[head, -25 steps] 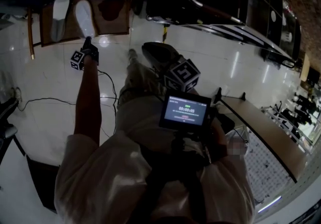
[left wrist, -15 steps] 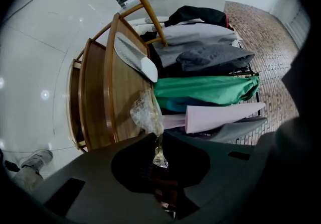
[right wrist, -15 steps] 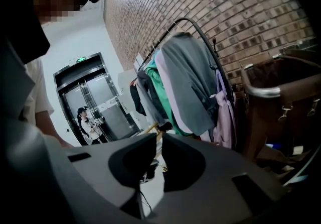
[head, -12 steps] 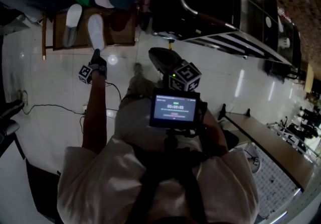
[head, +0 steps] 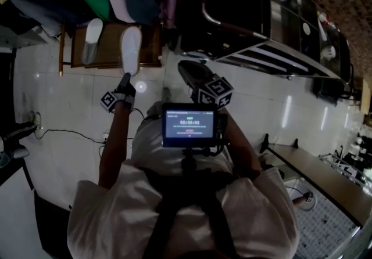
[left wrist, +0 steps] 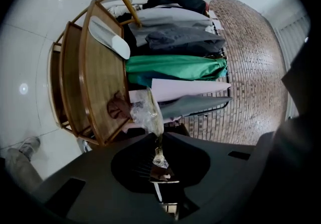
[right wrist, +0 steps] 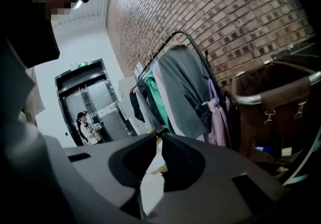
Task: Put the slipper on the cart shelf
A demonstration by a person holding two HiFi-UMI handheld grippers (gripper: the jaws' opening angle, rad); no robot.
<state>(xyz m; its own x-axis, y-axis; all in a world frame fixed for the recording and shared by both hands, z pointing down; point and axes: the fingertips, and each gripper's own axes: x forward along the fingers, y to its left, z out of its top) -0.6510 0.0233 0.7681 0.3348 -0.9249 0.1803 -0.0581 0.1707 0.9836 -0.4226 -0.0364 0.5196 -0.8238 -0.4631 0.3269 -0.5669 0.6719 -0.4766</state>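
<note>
Over the cart shelf [head: 110, 43], slipper [head: 130, 49] lengthwise away from left gripper [head: 124, 79], fingers [left wrist: 143, 165] tight on its end.

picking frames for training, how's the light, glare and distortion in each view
Head view: dim overall, glare streaks on the glossy floor, though the white slipper in the left gripper reads clearly. Left gripper view: strong fisheye, black corners, cart shelf bowed. Right gripper view: brick wall curves, foreground jaws soft.
</note>
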